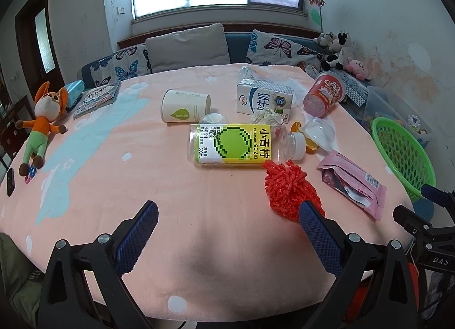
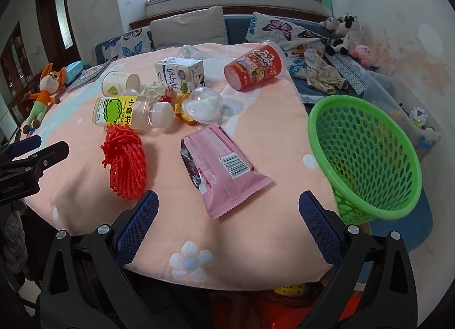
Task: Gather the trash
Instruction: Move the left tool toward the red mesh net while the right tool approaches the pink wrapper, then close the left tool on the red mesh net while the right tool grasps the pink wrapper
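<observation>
While the pink snack wrapper (image 2: 220,162) lies flat on the surface (image 2: 256,243) just ahead of the right gripper (image 2: 227,209), between its spread, empty fingers, the red foam fruit net (image 1: 287,189) lies ahead of the left gripper (image 1: 227,218), touching its right finger (image 1: 318,238); that gripper is spread and empty too. Behind the net lies a calamansi juice bottle (image 1: 236,144), then a milk carton (image 1: 264,98). A green basket (image 2: 366,155) tilts at the surface's right edge.
</observation>
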Demonstrator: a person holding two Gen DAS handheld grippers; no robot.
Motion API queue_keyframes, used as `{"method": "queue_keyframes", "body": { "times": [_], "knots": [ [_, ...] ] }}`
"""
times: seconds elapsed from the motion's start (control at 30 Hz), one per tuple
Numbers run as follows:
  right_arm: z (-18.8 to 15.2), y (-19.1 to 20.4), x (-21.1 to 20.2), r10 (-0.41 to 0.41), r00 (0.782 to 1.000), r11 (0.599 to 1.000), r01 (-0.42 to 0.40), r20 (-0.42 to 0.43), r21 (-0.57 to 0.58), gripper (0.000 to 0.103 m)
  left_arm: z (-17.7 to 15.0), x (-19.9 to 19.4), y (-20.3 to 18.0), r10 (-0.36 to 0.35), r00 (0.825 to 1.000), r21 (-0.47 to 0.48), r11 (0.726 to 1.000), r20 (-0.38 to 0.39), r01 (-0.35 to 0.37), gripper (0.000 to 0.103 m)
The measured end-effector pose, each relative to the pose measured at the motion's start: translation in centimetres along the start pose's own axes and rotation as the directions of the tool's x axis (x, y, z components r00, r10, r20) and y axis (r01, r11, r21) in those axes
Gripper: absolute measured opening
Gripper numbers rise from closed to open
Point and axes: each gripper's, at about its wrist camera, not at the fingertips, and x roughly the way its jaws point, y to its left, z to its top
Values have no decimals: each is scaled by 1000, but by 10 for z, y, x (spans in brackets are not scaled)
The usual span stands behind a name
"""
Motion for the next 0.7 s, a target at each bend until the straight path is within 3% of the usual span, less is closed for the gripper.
{"method": "queue_keyframes", "body": {
  "times": [0.4,0.7],
  "knots": [
    [15,-1,27,59,997,992,-64,-45,-109,94,4,16,0,-10,999,-9,1000,-39,10,96],
    [29,2,58,112,989,966,-132,-99,-222,89,9,28,-7,-58,997,-9,998,-60,57,94]
  ]
}}
